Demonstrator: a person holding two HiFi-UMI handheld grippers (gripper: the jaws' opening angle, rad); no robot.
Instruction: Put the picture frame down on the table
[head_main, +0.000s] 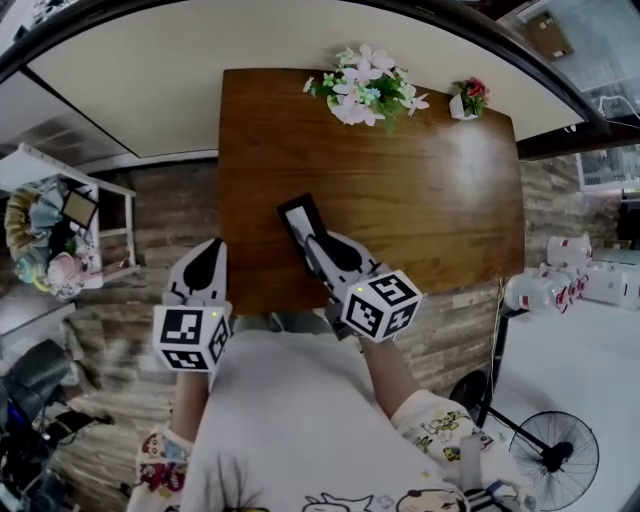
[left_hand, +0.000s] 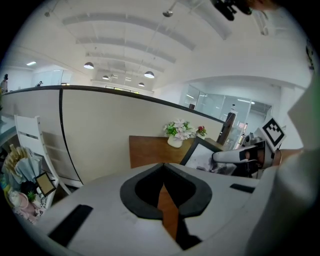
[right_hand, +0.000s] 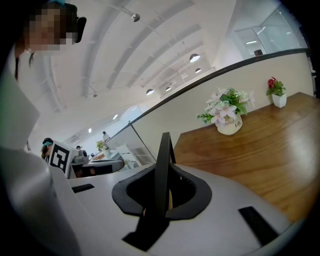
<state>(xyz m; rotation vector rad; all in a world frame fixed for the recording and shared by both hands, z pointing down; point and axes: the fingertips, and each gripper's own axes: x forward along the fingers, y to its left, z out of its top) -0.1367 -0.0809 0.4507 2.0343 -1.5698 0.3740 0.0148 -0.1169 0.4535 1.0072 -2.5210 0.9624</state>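
The frame (head_main: 301, 222) is held edge-up, clamped between the jaws of the right gripper (head_main: 322, 258), over the near edge of the table (head_main: 440, 200). The left gripper (head_main: 203, 268) is seen closed on nothing. If released this near the edge, the frame could be toppled or dropped off.

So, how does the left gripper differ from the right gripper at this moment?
The right gripper is shut on the black picture frame; the left gripper has its jaws together on nothing. The right gripper is over the wooden table; the left gripper is beside its left edge. Both have white bodies and a marker cube.
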